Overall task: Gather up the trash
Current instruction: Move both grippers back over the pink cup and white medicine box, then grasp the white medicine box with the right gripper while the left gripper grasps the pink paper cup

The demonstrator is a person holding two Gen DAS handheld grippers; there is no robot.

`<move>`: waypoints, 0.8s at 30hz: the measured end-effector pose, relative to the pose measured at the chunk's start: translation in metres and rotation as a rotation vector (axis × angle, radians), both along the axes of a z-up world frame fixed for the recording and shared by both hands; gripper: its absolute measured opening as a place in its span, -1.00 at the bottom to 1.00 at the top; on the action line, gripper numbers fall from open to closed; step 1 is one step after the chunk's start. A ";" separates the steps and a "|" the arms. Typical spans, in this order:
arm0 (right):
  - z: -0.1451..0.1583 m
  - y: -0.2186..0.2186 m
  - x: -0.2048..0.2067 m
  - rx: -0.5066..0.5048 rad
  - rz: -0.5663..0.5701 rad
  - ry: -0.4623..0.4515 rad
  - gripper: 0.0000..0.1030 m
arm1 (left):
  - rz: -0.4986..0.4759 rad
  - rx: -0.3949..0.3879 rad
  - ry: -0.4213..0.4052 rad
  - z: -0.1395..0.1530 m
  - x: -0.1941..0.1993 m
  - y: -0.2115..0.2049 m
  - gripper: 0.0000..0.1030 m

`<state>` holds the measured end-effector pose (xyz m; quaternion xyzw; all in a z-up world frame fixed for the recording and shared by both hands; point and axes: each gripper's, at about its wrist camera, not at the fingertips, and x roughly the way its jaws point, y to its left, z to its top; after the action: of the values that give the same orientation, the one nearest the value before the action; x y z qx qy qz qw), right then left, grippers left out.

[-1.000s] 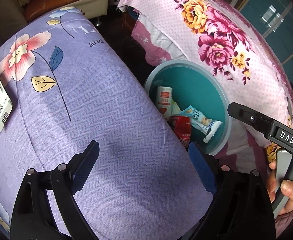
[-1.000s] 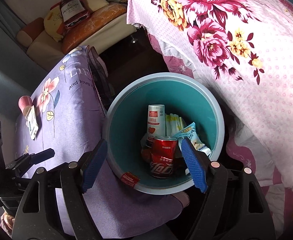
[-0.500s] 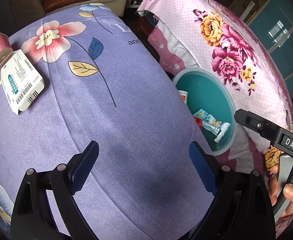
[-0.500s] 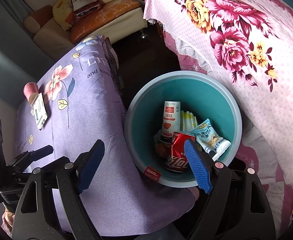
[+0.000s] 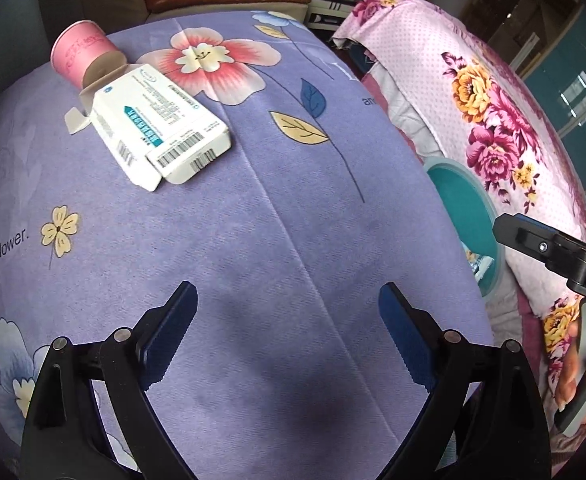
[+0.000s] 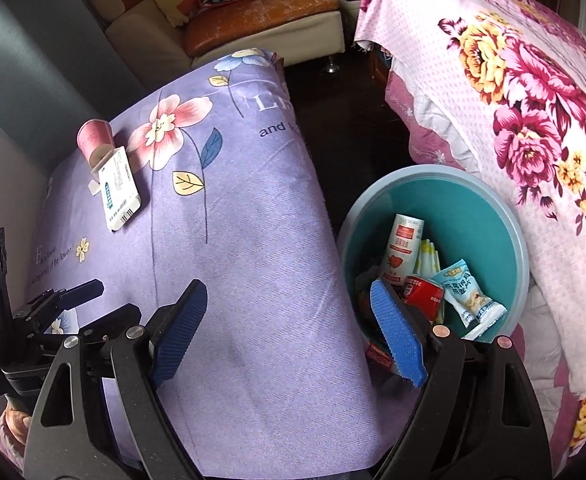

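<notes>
Purple floral cloth covers the bench (image 5: 293,240); far across it lie a white box (image 5: 161,136) touching a pink cup (image 5: 79,50). Both look light and crushable—pinch the box's long sides gently. Left claw (image 5: 287,330) and right claw (image 6: 289,330) hang released, holding nothing.

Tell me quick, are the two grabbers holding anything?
Left gripper: open, holding nothing.
Right gripper: open, holding nothing.

On the table (image 5: 277,240), a box (image 5: 161,128) lies far left, touching a cup (image 5: 79,50) behind it; the bin (image 6: 493,216) holding wrappers sits right.
</notes>
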<state>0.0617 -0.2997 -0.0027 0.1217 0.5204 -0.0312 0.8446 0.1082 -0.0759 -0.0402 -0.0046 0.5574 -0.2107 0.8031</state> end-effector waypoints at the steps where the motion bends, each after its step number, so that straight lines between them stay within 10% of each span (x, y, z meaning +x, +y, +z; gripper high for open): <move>1: 0.001 0.009 0.006 -0.008 0.019 0.002 0.55 | 0.017 0.001 0.001 -0.001 0.002 0.010 0.79; 24: -0.043 0.219 0.183 -0.184 0.518 0.161 0.59 | 0.413 0.034 0.014 -0.016 0.079 0.237 0.79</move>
<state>0.2449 -0.0806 -0.0454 -0.0953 0.5944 0.1287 0.7880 0.1873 0.1611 -0.0560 -0.1066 0.5535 -0.0320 0.8254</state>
